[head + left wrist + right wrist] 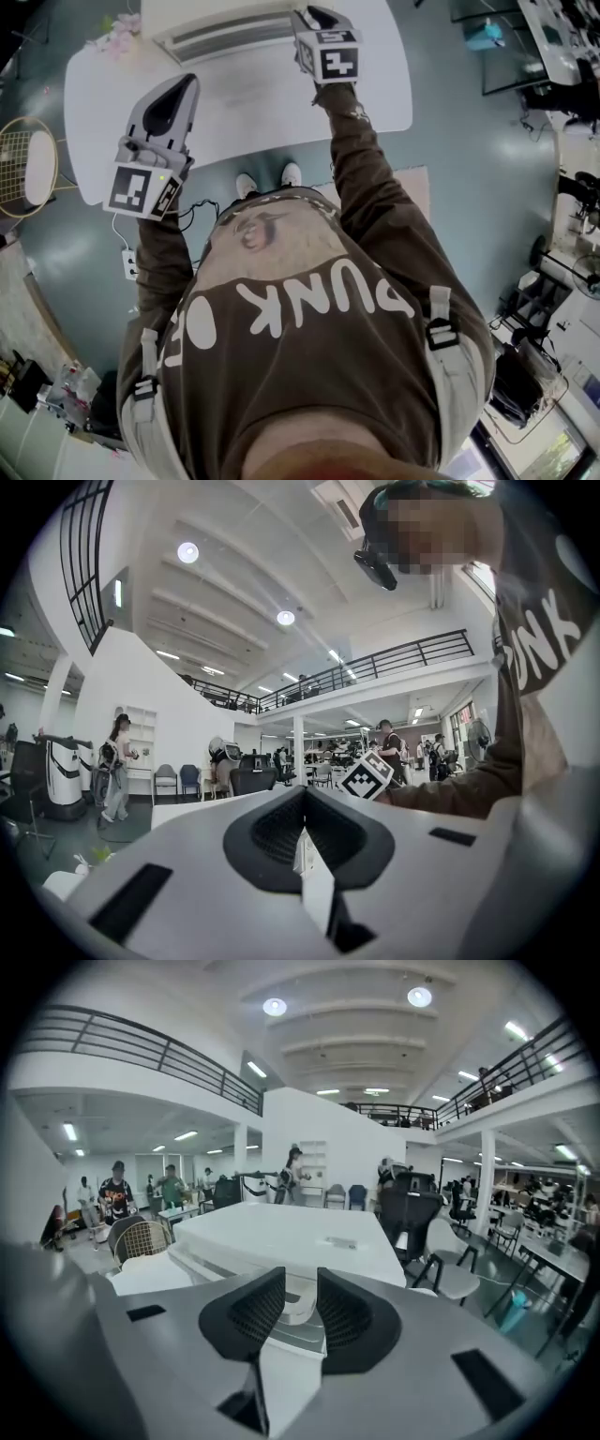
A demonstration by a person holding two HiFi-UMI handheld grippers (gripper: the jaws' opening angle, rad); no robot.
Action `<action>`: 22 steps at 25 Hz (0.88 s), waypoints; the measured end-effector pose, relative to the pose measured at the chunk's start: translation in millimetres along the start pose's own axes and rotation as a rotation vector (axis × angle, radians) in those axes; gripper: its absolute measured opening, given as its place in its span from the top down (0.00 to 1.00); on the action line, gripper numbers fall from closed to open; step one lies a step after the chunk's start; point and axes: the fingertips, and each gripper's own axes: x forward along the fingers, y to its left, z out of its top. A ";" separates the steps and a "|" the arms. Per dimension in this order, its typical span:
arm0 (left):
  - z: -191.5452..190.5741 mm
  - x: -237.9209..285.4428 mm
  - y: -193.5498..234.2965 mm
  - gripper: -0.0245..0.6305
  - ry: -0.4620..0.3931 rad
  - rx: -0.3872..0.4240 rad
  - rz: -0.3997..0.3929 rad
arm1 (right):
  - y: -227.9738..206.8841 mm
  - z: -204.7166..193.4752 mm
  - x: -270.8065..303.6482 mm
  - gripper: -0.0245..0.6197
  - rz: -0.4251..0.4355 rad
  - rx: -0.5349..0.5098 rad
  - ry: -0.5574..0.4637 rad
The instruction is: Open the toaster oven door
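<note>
While the toaster oven (221, 21) stood at the far edge of the white tabletop (103, 103), its front faced the person and the right gripper (301, 1286) was positioned directly at that front. The jaws of the right gripper stood apart. A white rounded part, judged to be the door handle (298, 1305), lay in the gap between them, and neither pad pressed on it. In the right gripper view, a pale panel with a glassy strip extended forward beneath the jaws, and in the head view a slatted panel projected from the oven toward the person. Judging from these two views, the door (225, 42) was lowered and the opening step was largely or fully complete, though the exact angle of the door could not be confirmed. The left gripper (304, 801) was held over the left part of the tabletop, well apart from the oven, with its jaws together and nothing between them. The only work judged to be left was to draw the right gripper clear of the handle.
</note>
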 end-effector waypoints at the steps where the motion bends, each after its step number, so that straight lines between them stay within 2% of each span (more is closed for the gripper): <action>1: -1.1 0.1 2.4 0.96 0.001 -0.003 0.001 | -3.0 -4.8 8.7 0.78 -0.009 0.018 0.021; 8: -7.0 1.4 14.0 0.96 0.004 -0.020 0.004 | -12.5 -28.9 45.5 0.78 -0.052 0.069 0.154; 13: -8.9 1.0 16.2 0.96 0.002 -0.028 0.005 | -11.0 -31.0 49.0 0.83 -0.054 0.087 0.179; 22: -8.7 -1.9 18.3 0.96 0.000 -0.026 -0.007 | -3.2 -39.1 41.5 0.82 -0.040 0.118 0.191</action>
